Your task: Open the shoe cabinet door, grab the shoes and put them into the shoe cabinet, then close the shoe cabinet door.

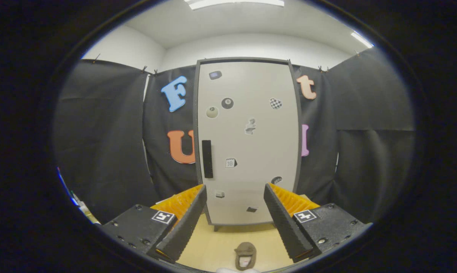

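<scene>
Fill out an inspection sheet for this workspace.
Surface: pale wooden floor, bare ahead of the fingers.
Job's things: shoe cabinet stands upright beyond the fingers, door shut, dark handle near its left edge; one shoe lies on the floor between the fingers.
Clutter: small stickers scattered on the cabinet door.
Grippers: gripper open, fingers apart, holding nothing.
Cables: nothing seen.
Surroundings: black cloth wall behind and beside the cabinet, ceiling light above.
</scene>
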Demonstrator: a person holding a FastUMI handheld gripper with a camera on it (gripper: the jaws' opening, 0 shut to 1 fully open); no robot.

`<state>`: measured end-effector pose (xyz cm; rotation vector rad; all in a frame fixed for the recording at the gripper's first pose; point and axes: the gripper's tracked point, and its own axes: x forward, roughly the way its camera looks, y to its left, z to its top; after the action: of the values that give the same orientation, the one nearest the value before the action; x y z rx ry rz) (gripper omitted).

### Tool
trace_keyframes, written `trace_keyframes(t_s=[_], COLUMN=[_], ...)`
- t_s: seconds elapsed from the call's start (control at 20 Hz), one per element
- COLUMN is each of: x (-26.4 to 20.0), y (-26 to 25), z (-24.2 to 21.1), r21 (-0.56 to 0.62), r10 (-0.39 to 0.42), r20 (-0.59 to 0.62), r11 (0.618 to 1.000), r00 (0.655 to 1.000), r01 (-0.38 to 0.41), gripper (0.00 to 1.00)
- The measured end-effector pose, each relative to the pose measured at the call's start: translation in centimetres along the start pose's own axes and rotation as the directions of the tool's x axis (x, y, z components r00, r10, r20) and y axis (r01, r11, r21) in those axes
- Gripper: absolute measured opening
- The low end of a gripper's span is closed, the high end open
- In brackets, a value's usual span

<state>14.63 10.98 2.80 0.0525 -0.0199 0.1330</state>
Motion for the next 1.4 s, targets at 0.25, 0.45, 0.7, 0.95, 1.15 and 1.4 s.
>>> trace_keyframes(t_s=[0.25, 0.45, 0.7, 0.95, 1.15, 1.4], x=[8.5, 14.6, 20.7, 22.9, 23.5, 23.6], y=[3.3, 4.9, 5.5, 6.3, 6.9, 6.6], z=[0.6, 0.0, -1.1, -1.0, -1.7, -1.7], r21=[0.001, -0.021, -0.007, 0.014, 0.010, -0.013], r10=[0.048, 0.060, 0.061, 0.096, 0.102, 0.092], r20=[-0.007, -0.018, -0.056, -0.069, -0.097, -0.102], r11=[0.999, 0.998, 0.998, 0.995, 0.995, 0.995], r00=[0.999, 0.998, 0.997, 0.993, 0.990, 0.991], r01=[-0.048, -0.060, -0.062, -0.095, -0.101, -0.094], gripper=[0.99, 0.99, 0.94, 0.78, 0.49, 0.40])
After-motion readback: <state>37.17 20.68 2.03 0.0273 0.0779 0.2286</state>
